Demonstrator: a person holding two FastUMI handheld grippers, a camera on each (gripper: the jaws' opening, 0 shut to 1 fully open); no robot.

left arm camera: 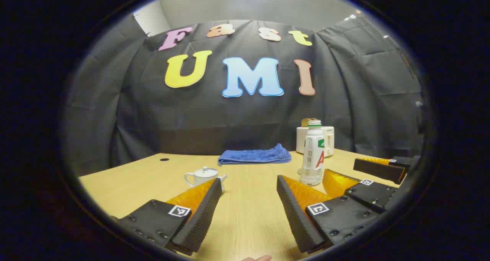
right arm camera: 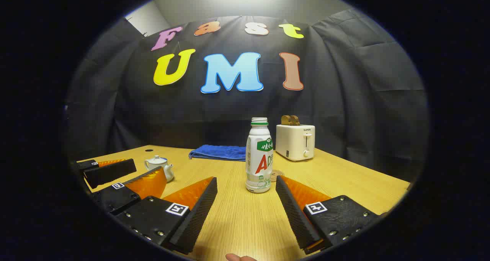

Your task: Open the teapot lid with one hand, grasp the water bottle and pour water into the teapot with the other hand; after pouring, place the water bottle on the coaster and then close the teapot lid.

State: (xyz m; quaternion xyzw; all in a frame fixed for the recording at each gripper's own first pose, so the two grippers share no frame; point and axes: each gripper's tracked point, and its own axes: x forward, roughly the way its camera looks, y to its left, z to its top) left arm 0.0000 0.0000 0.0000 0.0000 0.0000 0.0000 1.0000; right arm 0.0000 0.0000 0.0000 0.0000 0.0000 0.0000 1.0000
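My right gripper view: water bottle (right arm camera: pixel 259 155) upright mid-table, coaster (right arm camera: pixel 276 175) peeking just behind it, toaster (right arm camera: pixel 295 141) clear to its right. My left gripper view: bottle hides most of toaster; teapot (left arm camera: pixel 203 175), lid on, sits just past my left finger. Blue towel (left arm camera: pixel 254 155) at back. Left gripper (left arm camera: pixel 249 184) spread wide, holding nothing. Right gripper (right arm camera: pixel 246 182) same, bottle just ahead, untouched.

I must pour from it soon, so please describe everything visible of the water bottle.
The water bottle is white plastic with a green neck ring and a printed label. No cap can be seen on its ribbed mouth. It stands upright on the wooden table, ahead of the open right gripper, which does not touch it.
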